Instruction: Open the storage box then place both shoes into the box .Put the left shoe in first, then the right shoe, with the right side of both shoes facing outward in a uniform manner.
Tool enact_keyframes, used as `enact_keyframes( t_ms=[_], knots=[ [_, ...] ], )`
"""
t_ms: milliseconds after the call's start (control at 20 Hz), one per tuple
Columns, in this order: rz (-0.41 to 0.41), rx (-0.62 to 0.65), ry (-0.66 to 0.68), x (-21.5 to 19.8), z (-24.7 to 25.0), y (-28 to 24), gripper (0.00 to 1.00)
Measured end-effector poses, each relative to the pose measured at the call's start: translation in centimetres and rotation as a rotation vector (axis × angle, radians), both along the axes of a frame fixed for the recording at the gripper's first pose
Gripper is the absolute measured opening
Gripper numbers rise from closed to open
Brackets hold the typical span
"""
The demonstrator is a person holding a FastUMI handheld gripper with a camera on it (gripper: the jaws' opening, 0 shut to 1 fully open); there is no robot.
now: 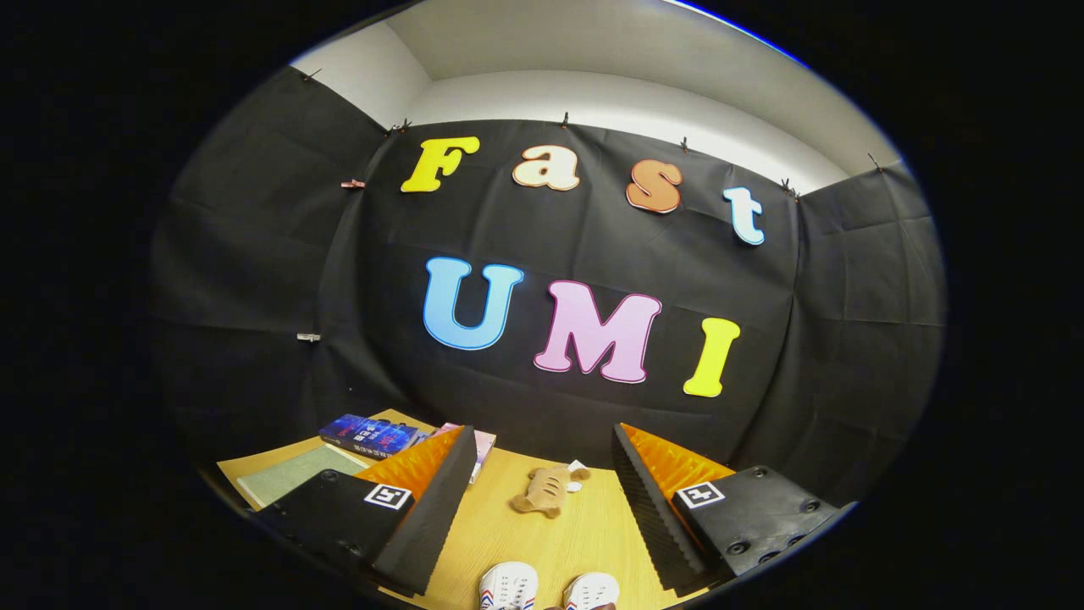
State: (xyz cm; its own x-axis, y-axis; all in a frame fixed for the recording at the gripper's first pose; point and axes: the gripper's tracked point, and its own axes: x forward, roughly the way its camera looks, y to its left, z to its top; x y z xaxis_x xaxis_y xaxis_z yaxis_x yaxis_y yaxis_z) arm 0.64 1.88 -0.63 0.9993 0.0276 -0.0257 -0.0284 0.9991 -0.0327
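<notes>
Here we hold the gripper (542, 500) high, jaws spread wide and empty. The pair of small white canvas shoes (549, 586) sits on the pale wooden counter (508, 534) below the jaws, toes barely visible. Risk: confusing left with right; the tan plush toy (542, 493) beyond the shoes may snag.

- Two shoes (549, 586) lay side by side on the table (584, 534), between the spread fingers of the gripper (542, 474)
- A plush toy (542, 491) lay beyond the shoes, near the wall
- Books (373, 435) sat left of the toy, behind the left finger
</notes>
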Motion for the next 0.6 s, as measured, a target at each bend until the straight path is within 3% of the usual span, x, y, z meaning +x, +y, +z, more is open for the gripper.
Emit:
enact_keyframes(
  t_ms=[350,600],
  knots=[
    [0.112,0.065,0.083,0.8,-2.8,2.4,0.97],
    [0.300,0.197,0.203,1.3,-6.2,6.2,0.97]
  ],
)
